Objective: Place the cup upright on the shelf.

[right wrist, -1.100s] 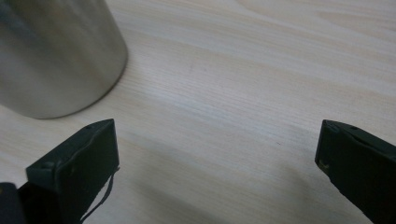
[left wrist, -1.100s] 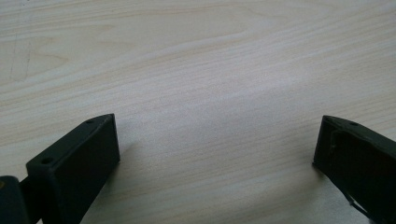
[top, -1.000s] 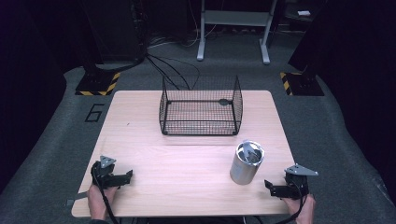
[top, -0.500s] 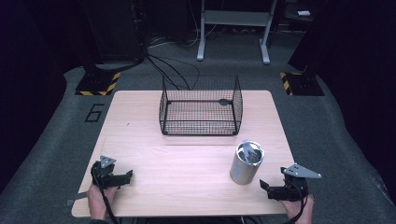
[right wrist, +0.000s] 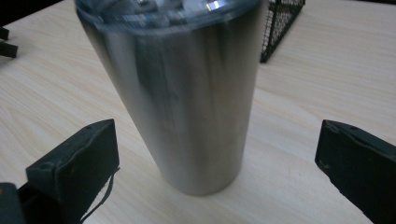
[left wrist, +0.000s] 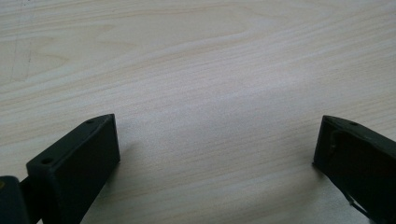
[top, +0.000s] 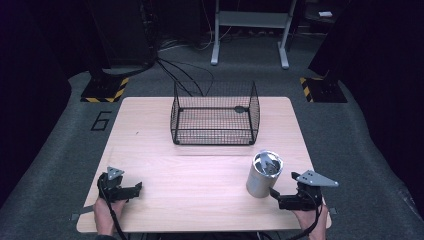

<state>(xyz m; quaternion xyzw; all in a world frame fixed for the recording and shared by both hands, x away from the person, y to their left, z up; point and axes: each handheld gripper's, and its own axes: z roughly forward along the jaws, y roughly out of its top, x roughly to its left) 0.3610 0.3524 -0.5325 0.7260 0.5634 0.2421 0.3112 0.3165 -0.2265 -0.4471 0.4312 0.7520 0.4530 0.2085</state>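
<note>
Pale wooden table (top: 200, 175), light grain running across, set on grey carpet (top: 60, 165) in a dark room. A "6" (top: 101, 120) marked on the floor off the far left corner; yellow-and-black striped bases (top: 104, 90) to either side beyond; black cables (top: 180, 75) trailing back toward a grey metal stand (top: 250, 30).

Black wire basket (top: 215, 117) near the far middle of the table, open at the top. Steel tumbler (top: 264, 174) upright near the right front, just ahead of the right gripper (top: 280, 197).

Right gripper: jaws spread wide, tumbler between them but apart from both. Left gripper (top: 131, 189), low at the left front: jaws wide too, bare wood between.
</note>
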